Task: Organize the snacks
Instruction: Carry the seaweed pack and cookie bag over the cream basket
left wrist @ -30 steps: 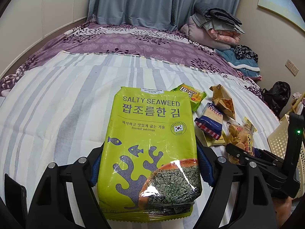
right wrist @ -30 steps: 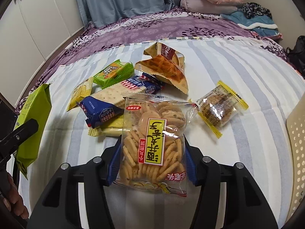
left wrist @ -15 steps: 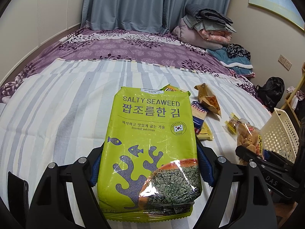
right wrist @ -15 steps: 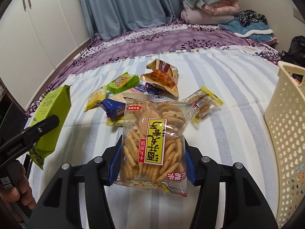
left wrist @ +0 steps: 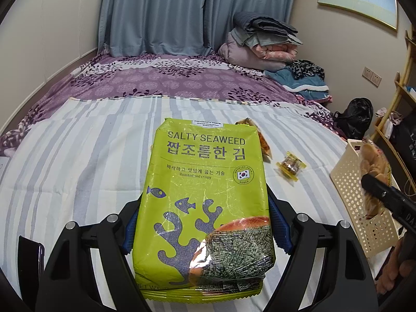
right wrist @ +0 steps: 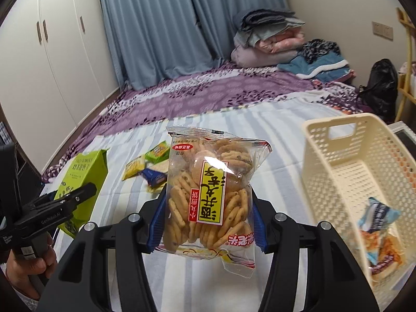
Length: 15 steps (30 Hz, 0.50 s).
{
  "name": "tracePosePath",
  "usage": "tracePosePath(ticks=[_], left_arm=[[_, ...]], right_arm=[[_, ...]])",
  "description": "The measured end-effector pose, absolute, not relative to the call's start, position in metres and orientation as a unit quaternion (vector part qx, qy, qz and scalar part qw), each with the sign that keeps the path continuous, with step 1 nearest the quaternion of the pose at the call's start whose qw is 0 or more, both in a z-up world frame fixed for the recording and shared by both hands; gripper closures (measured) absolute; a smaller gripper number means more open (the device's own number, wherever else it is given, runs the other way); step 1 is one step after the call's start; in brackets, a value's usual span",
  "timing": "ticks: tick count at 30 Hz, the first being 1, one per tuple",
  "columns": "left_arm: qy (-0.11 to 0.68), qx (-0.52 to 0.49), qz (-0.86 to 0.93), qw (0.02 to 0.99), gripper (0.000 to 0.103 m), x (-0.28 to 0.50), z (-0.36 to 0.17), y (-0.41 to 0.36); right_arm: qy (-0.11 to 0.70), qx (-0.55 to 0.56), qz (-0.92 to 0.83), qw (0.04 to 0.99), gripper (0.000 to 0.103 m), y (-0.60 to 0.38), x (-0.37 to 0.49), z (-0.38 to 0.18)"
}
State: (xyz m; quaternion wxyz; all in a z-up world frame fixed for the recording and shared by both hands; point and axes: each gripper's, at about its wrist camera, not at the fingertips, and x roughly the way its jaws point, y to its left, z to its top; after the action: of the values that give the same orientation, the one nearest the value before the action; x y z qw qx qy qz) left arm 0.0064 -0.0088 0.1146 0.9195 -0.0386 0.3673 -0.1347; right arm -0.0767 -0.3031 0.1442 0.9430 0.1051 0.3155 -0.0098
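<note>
My left gripper [left wrist: 202, 223] is shut on a lime-green salty seaweed pack [left wrist: 205, 197], held above the striped bed; the pack also shows at the left of the right wrist view [right wrist: 80, 179]. My right gripper [right wrist: 208, 218] is shut on a clear bag of small biscuits [right wrist: 208, 195] with a yellow label, held above the bed just left of a cream perforated basket [right wrist: 335, 140]. The basket holds a blue-and-white snack pack [right wrist: 379, 221]. In the left wrist view the basket [left wrist: 356, 200] and biscuit bag [left wrist: 374, 163] are at the right.
Loose snacks lie on the bed: a green pack [right wrist: 158, 150], a yellow pack [right wrist: 134, 166], a blue cracker pack [right wrist: 156, 176], a small yellow-edged pack [left wrist: 291, 165] and an orange pack [left wrist: 264, 143]. Folded bedding [left wrist: 262, 44] sits far back. White wardrobe doors [right wrist: 52, 65] stand on the left.
Both grippers have lifted and swung right with their packs. The basket has come into view beside the right gripper, and the loose snacks have fallen back to the left.
</note>
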Motion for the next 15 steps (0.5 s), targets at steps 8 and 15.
tracePosePath(ticks=[8,15], left_arm=[[0.351,-0.025,-0.153,0.923,0.023,-0.014,0.133,-0.028],[0.343,-0.011,-0.168,0.924,0.023,-0.026,0.143,-0.046]], right_arm=[[0.287,0.122,-0.073,0.947,0.048,-0.356,-0.117,0.16],[0.285,0.142,-0.136,0.938,0.048,-0.412,-0.145,0.153]])
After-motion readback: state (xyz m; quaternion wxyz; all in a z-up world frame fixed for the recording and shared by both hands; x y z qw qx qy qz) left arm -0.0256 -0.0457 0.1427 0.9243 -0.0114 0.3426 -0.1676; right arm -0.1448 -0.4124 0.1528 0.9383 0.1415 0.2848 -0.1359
